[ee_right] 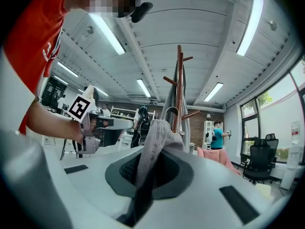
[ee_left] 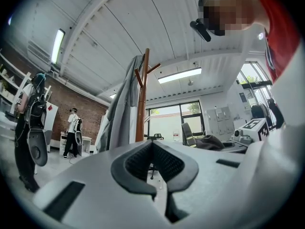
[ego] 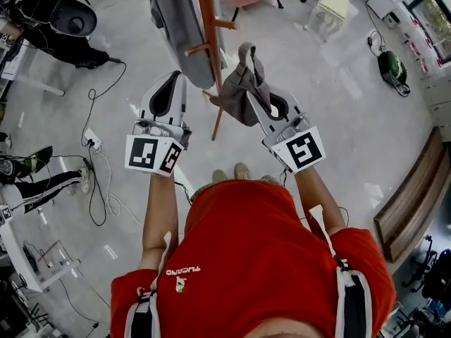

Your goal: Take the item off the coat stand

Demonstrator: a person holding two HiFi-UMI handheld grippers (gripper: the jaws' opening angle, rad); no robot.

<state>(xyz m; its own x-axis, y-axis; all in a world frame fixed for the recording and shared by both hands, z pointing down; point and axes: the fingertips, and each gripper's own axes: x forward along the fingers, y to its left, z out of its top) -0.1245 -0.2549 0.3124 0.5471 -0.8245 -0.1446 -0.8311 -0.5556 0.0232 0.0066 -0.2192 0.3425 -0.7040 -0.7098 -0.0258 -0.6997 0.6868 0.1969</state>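
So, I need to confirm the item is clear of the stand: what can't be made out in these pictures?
- Head view: the tops of the coat stand and the grey coat, cut off by the upper edge.
- Right gripper view: whether the loop of the grey cloth item is free of the pegs; it overlaps the stand.
- Any view: what the item is; it is bunched in the shut jaws of the right gripper.

Soft, matt grey cloth is being shown by the item (ego: 239, 90). Smooth, varnished brown wood is being shown by the stand (ego: 206, 20). Matt white plastic and dark ribbed pads (ee_right: 125, 170) are being shown by the left gripper (ego: 177, 83) and right gripper (ego: 257, 97). A faint gloss is being shown by the pale floor (ego: 338, 118).
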